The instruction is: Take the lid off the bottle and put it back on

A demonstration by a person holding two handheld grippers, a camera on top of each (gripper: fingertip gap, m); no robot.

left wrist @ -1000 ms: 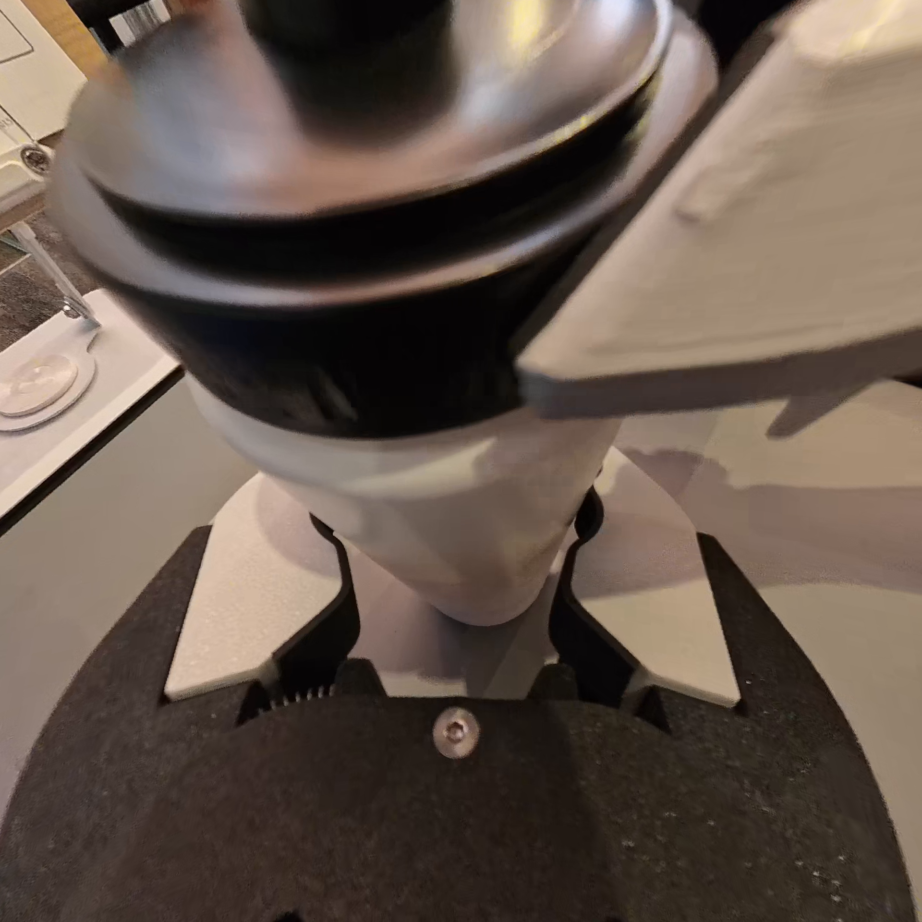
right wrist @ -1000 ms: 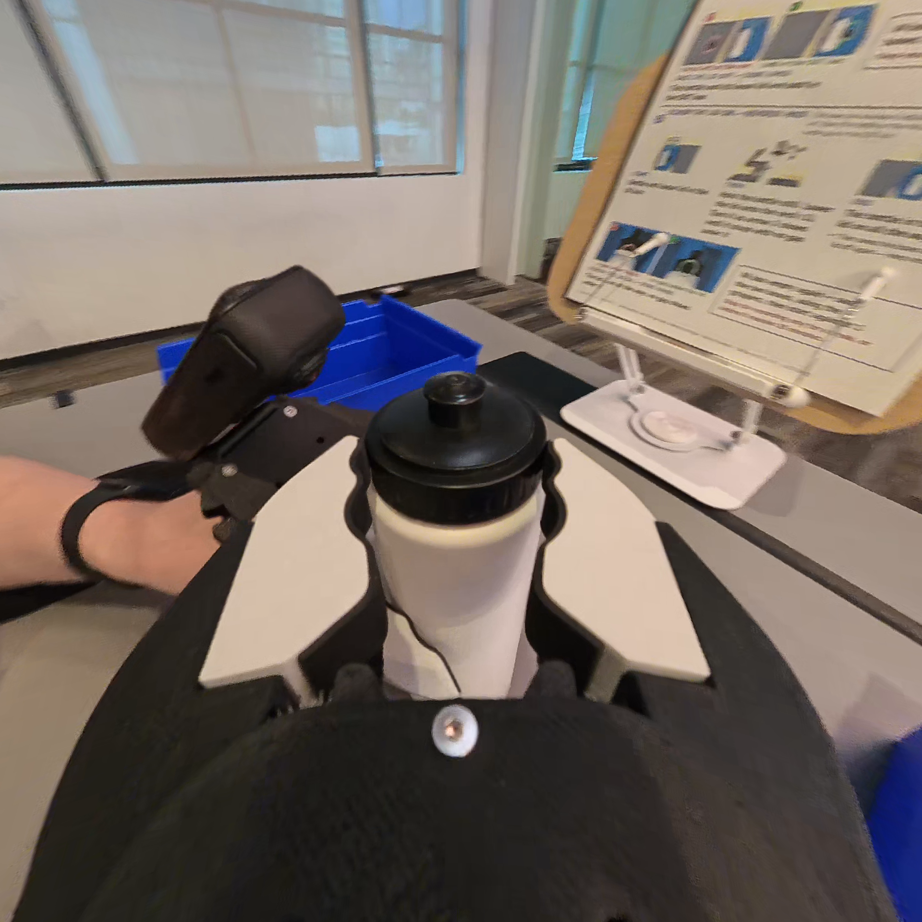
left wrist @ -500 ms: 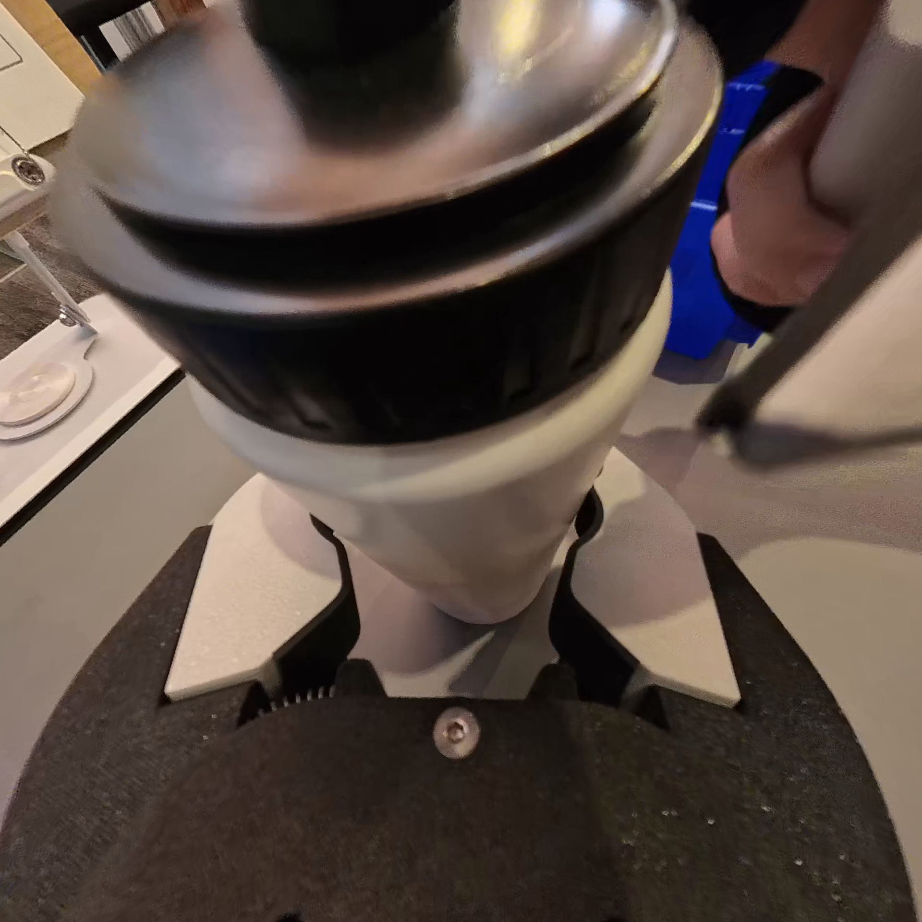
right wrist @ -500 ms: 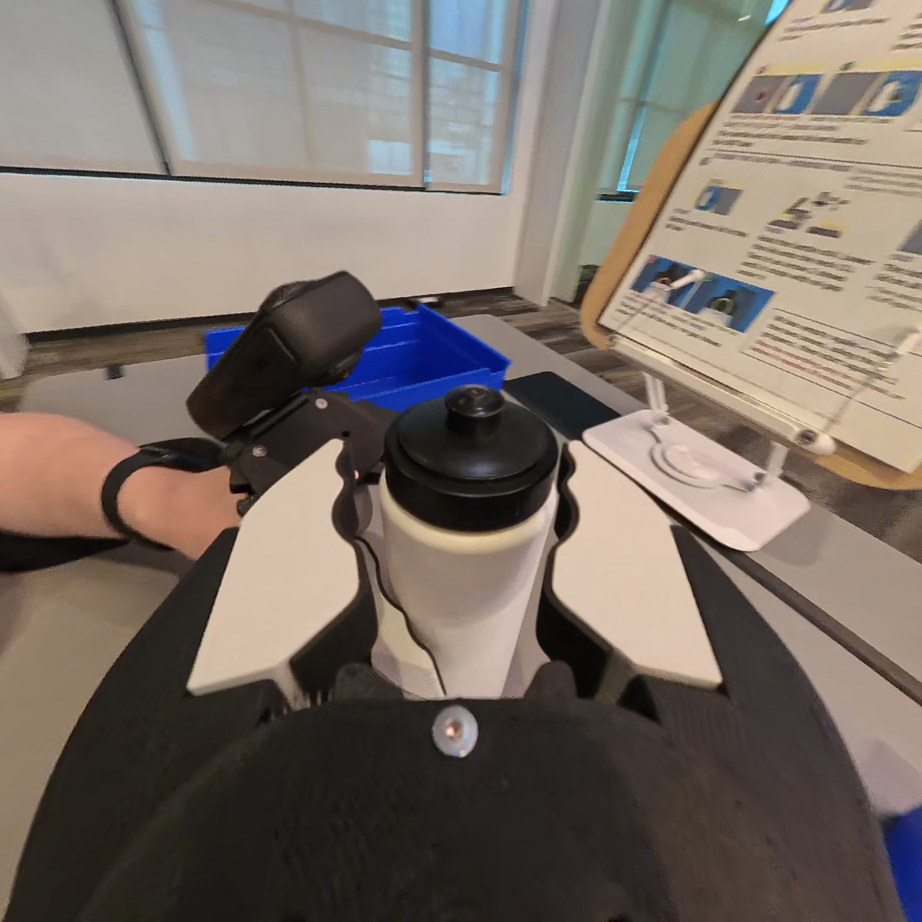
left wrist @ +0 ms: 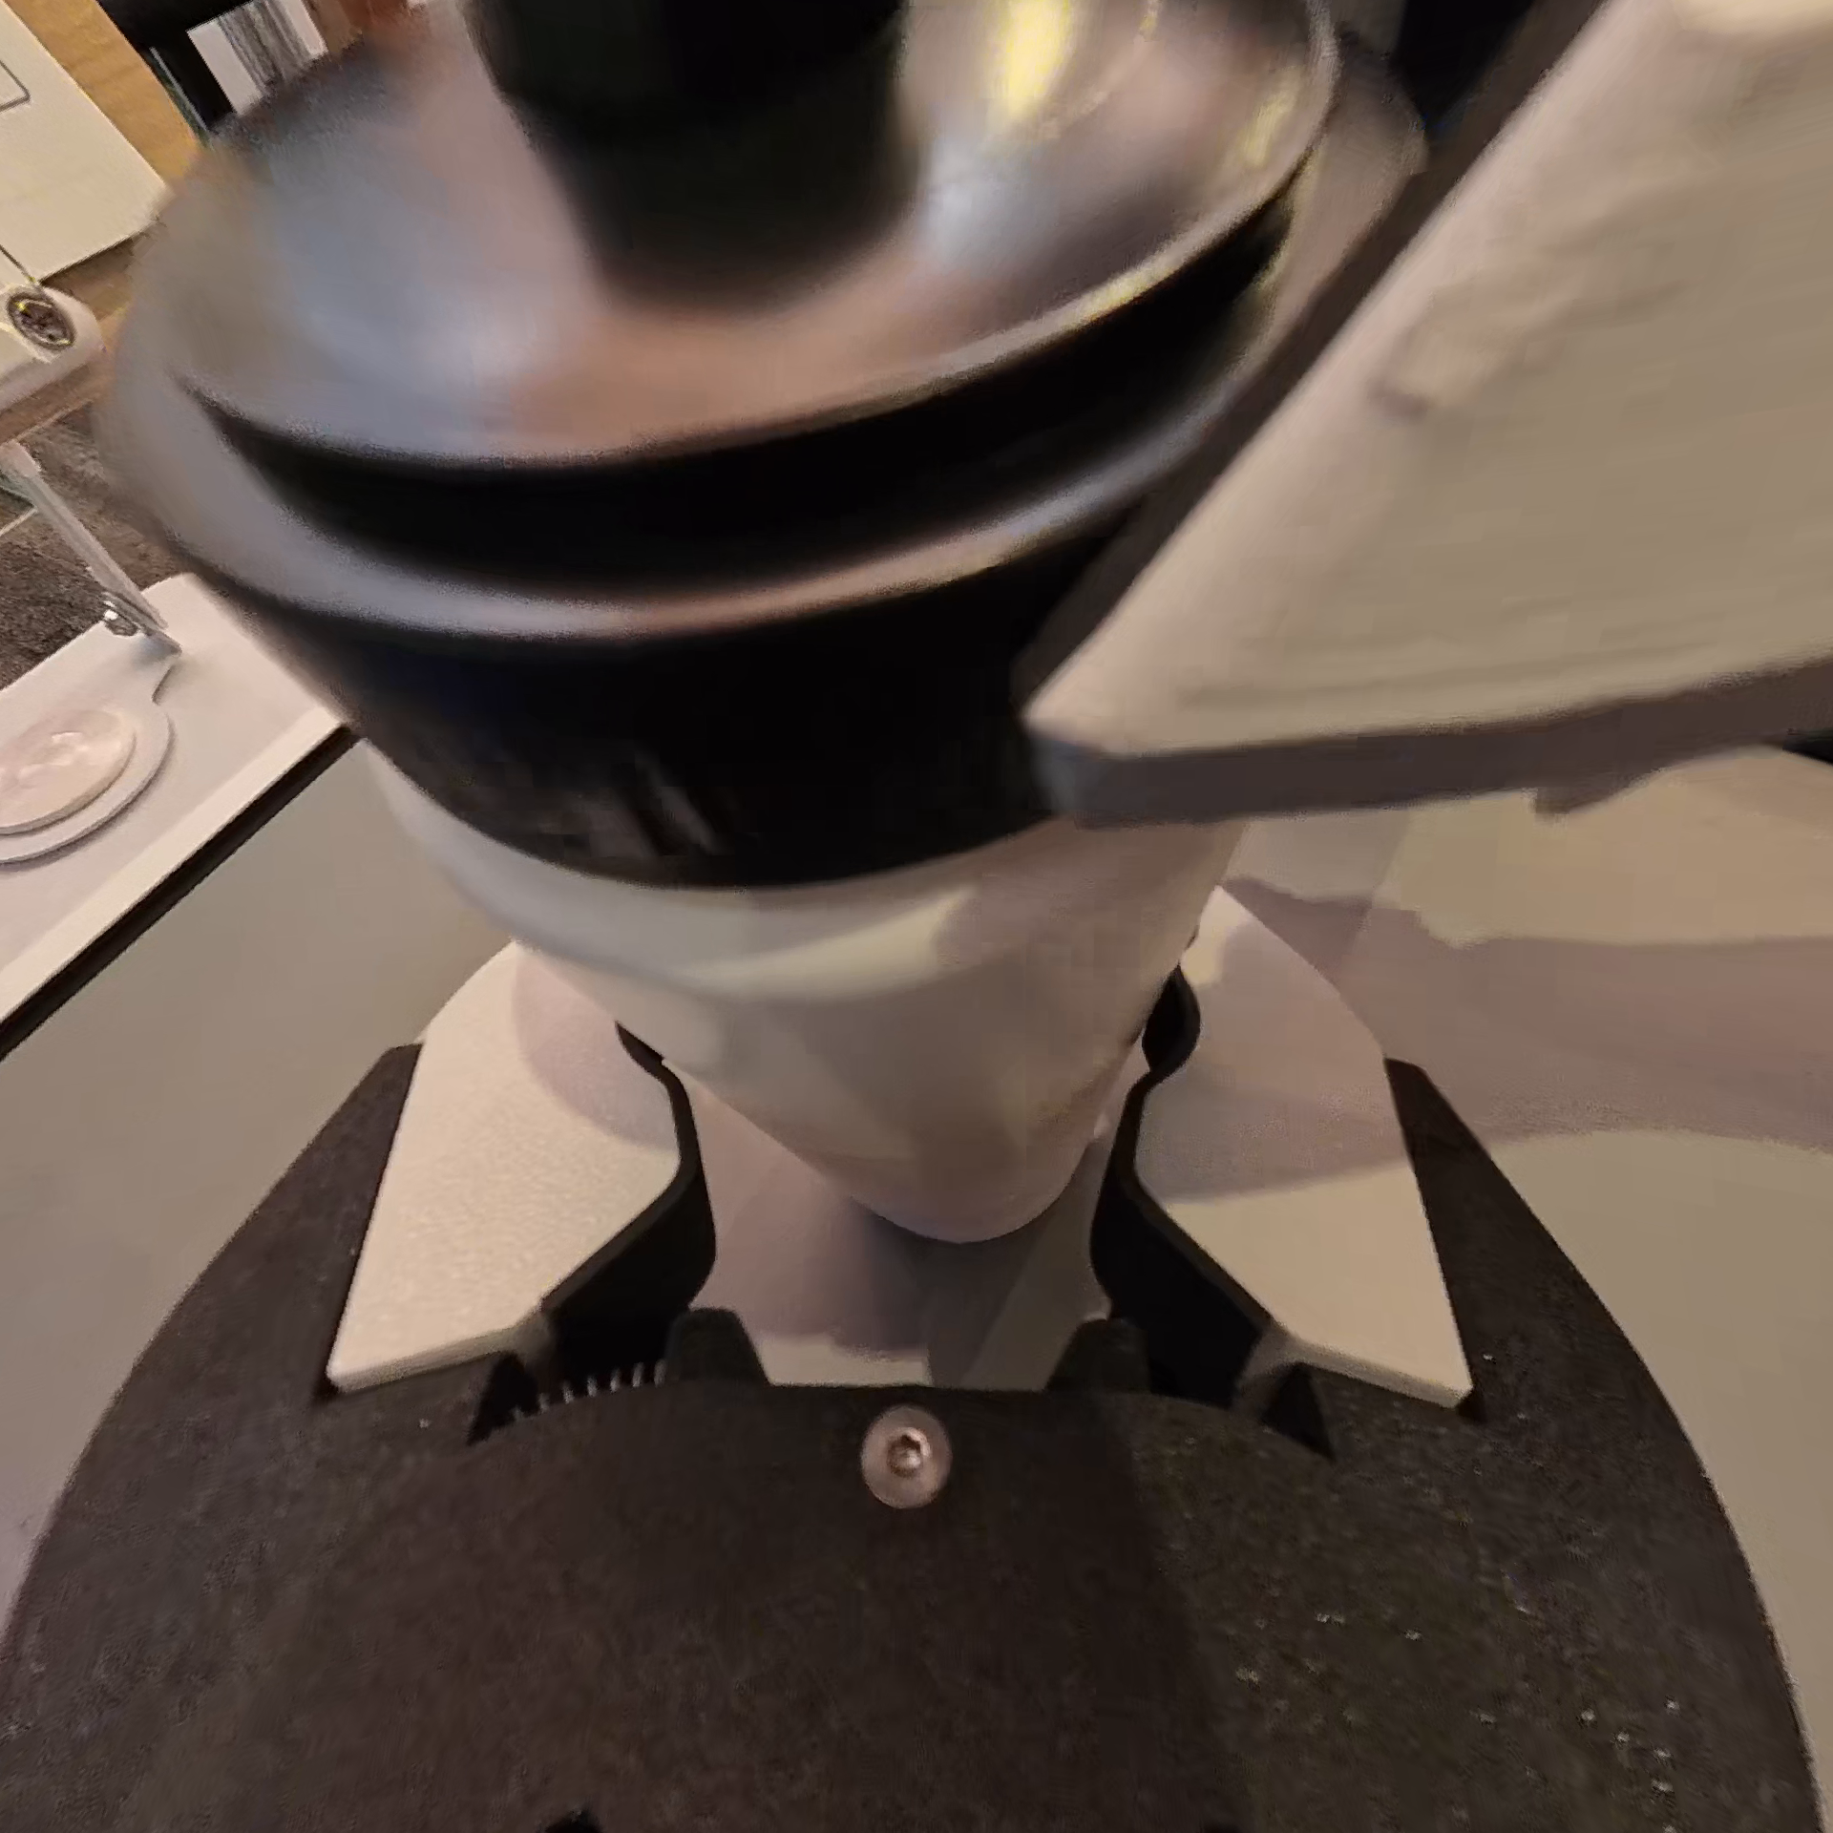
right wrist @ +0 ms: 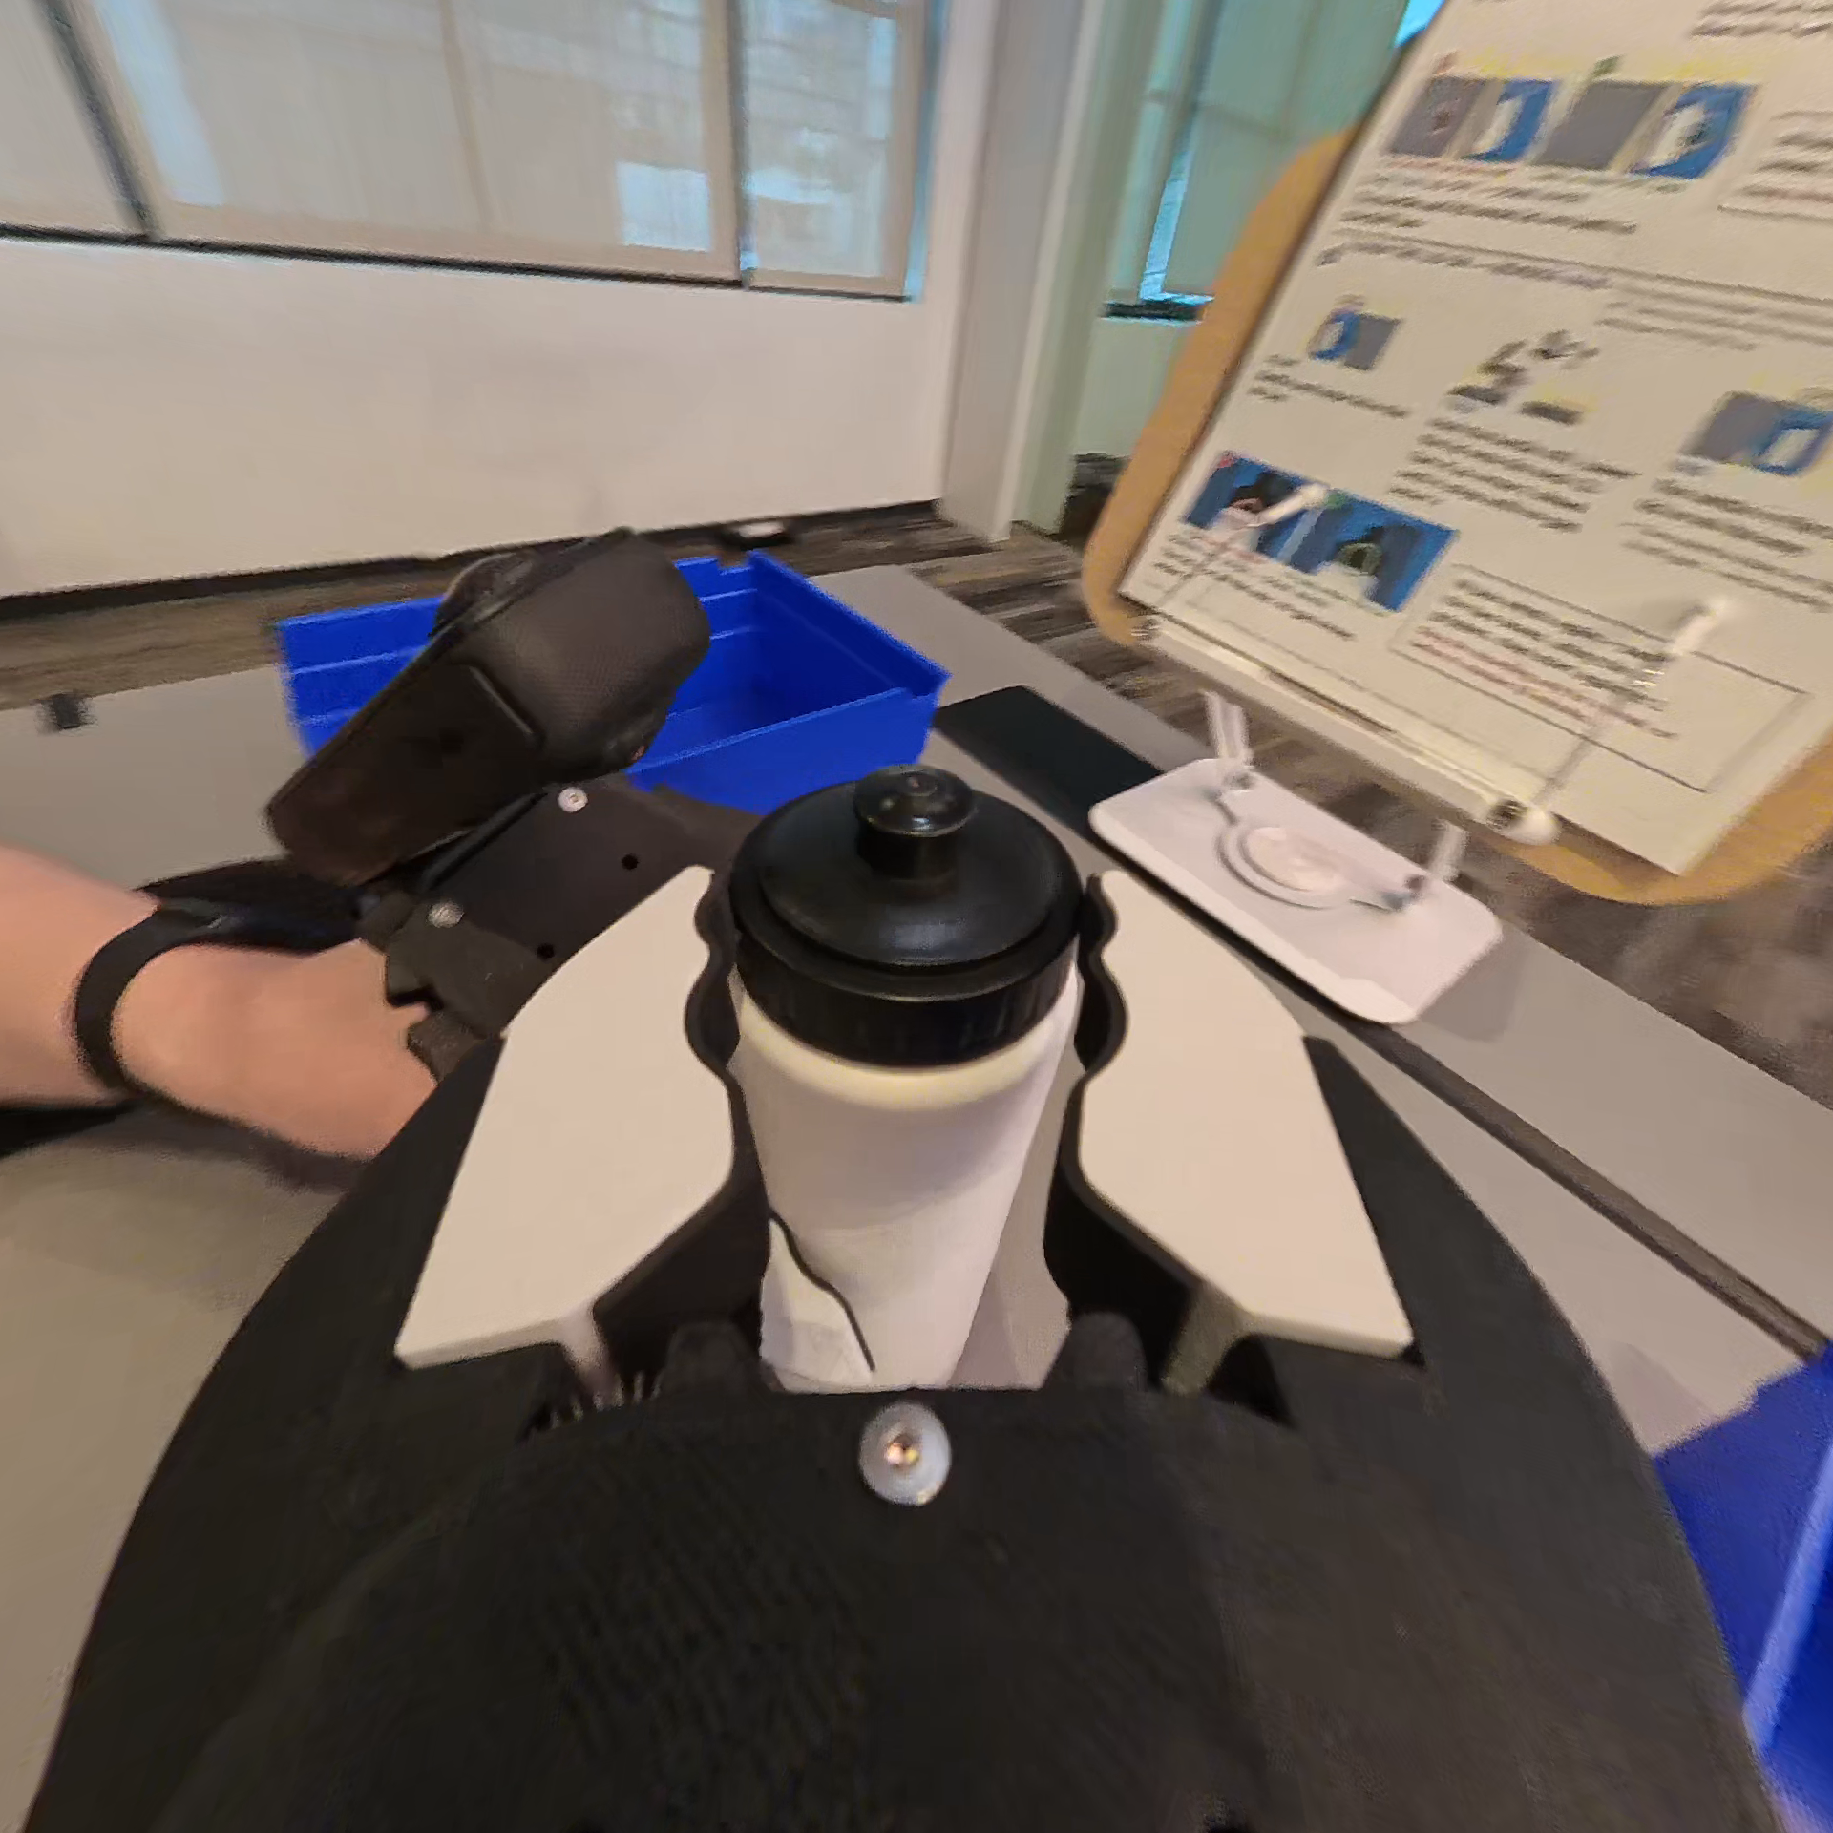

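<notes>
Right gripper (right wrist: 905, 1002): fingers closed around black lid (right wrist: 905, 922), pads at both sides of its ribbed rim; lid seated on white bottle (right wrist: 893, 1170). Bottle upright on grey table (right wrist: 1587, 1012). Left gripper (left wrist: 917, 1141): fingers closed on lower bottle body, well below lid; contact partly hidden. Person's hand (right wrist: 248, 1032) left of bottle. Beyond bottle: blue bin (right wrist: 794, 674). Right of bottle: white stand (right wrist: 1299, 922) bearing printed sheet (right wrist: 1547, 397).

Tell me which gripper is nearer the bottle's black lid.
Right. The right gripper has its fingers on either side of the black lid; the left gripper is lower, around the white bottle body near its base.
</notes>
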